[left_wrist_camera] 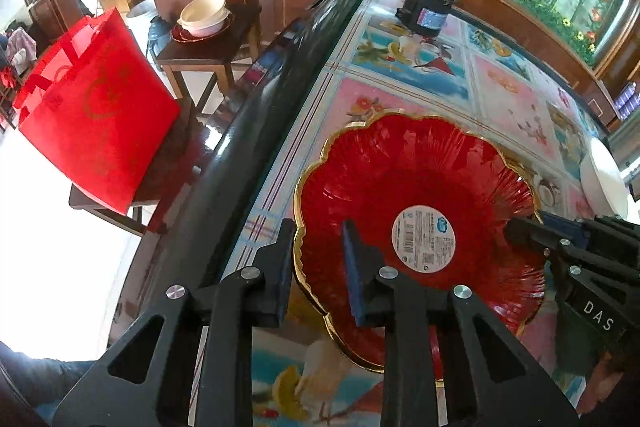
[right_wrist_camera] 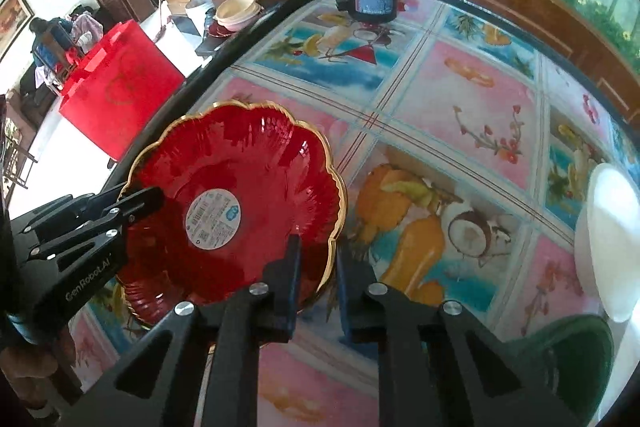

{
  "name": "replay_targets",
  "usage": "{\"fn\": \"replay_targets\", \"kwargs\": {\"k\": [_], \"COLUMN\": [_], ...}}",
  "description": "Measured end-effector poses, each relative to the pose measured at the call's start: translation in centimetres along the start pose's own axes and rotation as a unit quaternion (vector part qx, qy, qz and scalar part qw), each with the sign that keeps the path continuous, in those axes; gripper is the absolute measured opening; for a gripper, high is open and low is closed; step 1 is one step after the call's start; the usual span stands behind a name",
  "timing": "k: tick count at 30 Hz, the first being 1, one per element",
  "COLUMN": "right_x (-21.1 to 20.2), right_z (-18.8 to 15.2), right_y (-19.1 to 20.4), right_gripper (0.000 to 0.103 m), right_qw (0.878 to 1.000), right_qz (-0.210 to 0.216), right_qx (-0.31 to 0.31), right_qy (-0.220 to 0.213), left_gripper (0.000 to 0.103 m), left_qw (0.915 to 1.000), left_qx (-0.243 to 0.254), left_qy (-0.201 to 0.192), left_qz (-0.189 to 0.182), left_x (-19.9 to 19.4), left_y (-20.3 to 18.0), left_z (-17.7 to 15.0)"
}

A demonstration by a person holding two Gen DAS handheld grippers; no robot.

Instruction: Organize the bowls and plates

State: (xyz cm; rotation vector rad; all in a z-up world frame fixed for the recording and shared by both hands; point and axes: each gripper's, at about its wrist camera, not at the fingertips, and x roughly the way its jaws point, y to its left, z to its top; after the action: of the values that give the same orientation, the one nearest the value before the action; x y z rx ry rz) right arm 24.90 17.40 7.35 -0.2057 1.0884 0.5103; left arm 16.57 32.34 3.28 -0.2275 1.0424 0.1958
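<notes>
A red scalloped glass plate point(left_wrist_camera: 416, 183) with a gold rim and a round white label lies on the patterned table, near its left edge; it also shows in the right wrist view point(right_wrist_camera: 256, 163). My left gripper point(left_wrist_camera: 318, 263) is open and straddles the plate's near-left rim, one finger inside and one outside. My right gripper point(right_wrist_camera: 318, 271) is open and straddles the plate's right rim. Each gripper shows in the other's view: the right one point(left_wrist_camera: 532, 227) and the left one point(right_wrist_camera: 136, 199). Cream bowls point(left_wrist_camera: 204, 13) stacked on a red plate sit on a side table.
A black motor point(right_wrist_camera: 372, 1) stands at the table's far end. A white bowl point(right_wrist_camera: 612, 239) sits at the right edge, above a green chair point(right_wrist_camera: 572, 351). A red bag point(left_wrist_camera: 96, 111) rests on a stool left of the table.
</notes>
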Motion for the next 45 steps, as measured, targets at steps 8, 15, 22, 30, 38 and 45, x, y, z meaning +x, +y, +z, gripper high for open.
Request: {"fn": "replay_targets", "kwargs": {"k": [8, 15, 22, 30, 38, 45], "right_x": [-4.3, -7.0, -10.1, -12.1, -12.8, -12.7], "right_z": [-2.1, -4.7, -8.0, -11.4, -14.7, -18.2], "right_y": [1.5, 2.7, 3.8, 5.6, 7.1, 8.5], "right_gripper": [0.015, 0.017, 0.019, 0.020, 0.021, 0.024], "right_qw": [0.999, 0.997, 0.994, 0.992, 0.992, 0.992], "right_qz": [-0.009, -0.017, -0.039, -0.048, -0.043, -0.042], "right_qx": [-0.015, -0.021, -0.020, -0.032, -0.041, -0.052], "right_qy": [-0.045, -0.069, -0.100, -0.116, -0.114, -0.102], "left_gripper": [0.022, 0.022, 0.022, 0.022, 0.022, 0.022], "left_qw": [0.9989, 0.9976, 0.9957, 0.9942, 0.9942, 0.9940], "left_qx": [0.010, 0.015, 0.017, 0.014, 0.012, 0.013], "left_qy": [-0.045, -0.067, -0.088, -0.103, -0.099, -0.098], "left_qz": [0.002, -0.006, -0.023, -0.031, -0.040, -0.046], "left_x": [-5.4, -9.1, -12.3, -15.5, -16.9, -17.9], "left_y": [-0.3, -0.5, -1.0, -0.5, 0.2, 0.9], "left_z": [-2.3, -5.6, -9.0, -12.4, -16.2, -20.3]}}
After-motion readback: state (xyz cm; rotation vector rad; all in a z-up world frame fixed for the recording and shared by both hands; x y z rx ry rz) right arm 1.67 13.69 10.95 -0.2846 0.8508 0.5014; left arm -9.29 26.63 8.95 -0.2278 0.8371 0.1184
